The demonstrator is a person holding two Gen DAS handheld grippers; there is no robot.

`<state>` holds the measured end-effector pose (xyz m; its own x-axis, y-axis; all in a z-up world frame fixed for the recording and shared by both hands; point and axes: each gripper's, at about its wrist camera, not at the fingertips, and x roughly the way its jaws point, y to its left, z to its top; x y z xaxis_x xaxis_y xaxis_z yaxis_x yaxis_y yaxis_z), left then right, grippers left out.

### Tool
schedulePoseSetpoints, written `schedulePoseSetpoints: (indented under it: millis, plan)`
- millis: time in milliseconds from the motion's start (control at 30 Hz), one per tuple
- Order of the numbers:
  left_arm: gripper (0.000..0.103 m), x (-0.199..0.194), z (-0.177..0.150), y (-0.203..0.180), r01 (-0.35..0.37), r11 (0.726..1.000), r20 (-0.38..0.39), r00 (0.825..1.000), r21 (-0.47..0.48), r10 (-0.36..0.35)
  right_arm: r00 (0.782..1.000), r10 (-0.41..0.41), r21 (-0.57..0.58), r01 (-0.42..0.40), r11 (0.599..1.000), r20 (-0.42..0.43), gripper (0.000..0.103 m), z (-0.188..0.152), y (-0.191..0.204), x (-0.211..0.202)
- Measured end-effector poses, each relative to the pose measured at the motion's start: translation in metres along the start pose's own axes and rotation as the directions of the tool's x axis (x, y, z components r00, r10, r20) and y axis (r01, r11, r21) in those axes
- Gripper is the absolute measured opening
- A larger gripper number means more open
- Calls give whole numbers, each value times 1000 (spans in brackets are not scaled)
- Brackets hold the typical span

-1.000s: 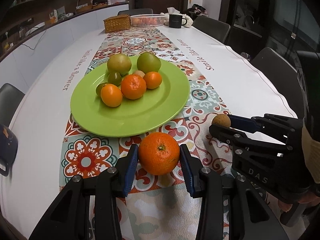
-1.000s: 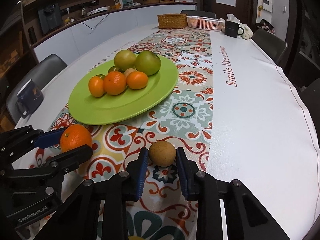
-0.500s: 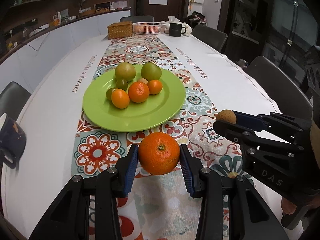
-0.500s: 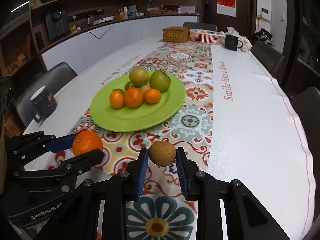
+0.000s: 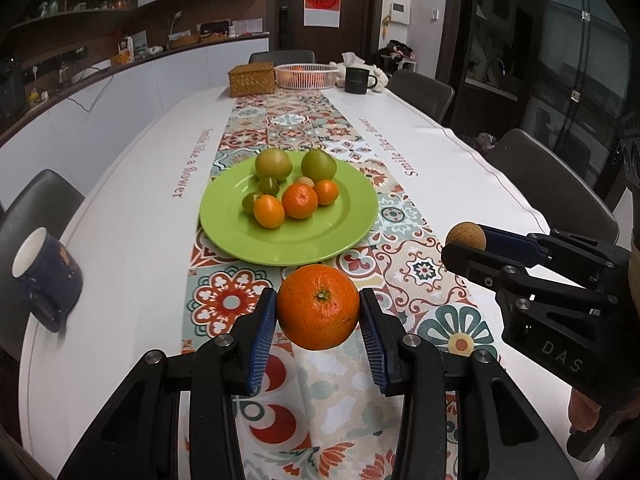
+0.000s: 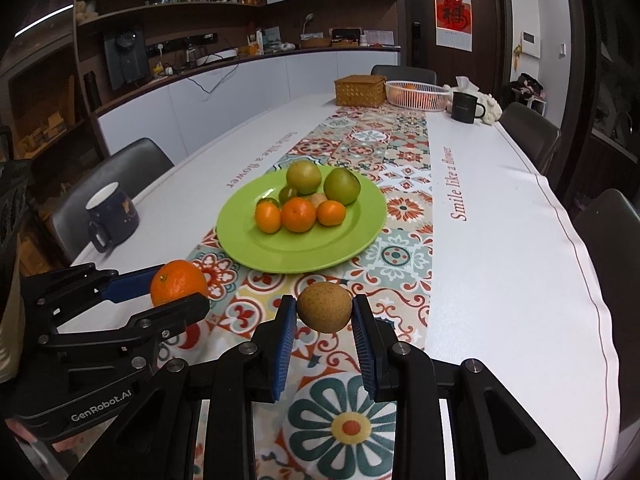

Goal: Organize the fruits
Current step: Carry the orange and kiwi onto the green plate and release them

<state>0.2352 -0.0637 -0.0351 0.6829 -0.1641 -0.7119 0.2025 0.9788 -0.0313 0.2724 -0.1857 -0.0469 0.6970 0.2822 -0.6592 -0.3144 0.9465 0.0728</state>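
Observation:
My left gripper is shut on a large orange and holds it above the patterned runner, short of the green plate. My right gripper is shut on a small brown round fruit, also held above the runner. The plate carries two green fruits, several small oranges and small green ones. The right gripper shows at the right of the left wrist view, and the left gripper at the left of the right wrist view.
A dark blue mug stands at the table's left edge. At the far end are a wicker box, a white basket and a black mug. Chairs line both sides.
Both grippers have risen and drawn back from the plate with their fruits held. The plate looks smaller and farther away, and the blue mug has come into view.

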Motion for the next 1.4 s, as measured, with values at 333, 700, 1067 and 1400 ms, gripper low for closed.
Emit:
schedulePoseSetpoints:
  millis: [333, 700, 1067, 1400]
  plan:
    - [41, -26, 6, 12, -20, 1000, 71, 997, 7, 20, 999, -2, -13, 3, 1000, 48, 30, 12, 18, -21]
    - [41, -37, 24, 27, -31, 999, 124, 992, 16, 28, 996, -5, -34, 8, 999, 91, 30, 32, 35, -27]
    - [41, -16, 45, 48, -25, 1000, 125, 992, 11, 23, 996, -15, -30, 17, 999, 94, 30, 53, 38, -5]
    - [41, 32, 58, 71, -26, 1000, 74, 997, 13, 25, 999, -25, -17, 26, 1000, 37, 30, 63, 34, 45]
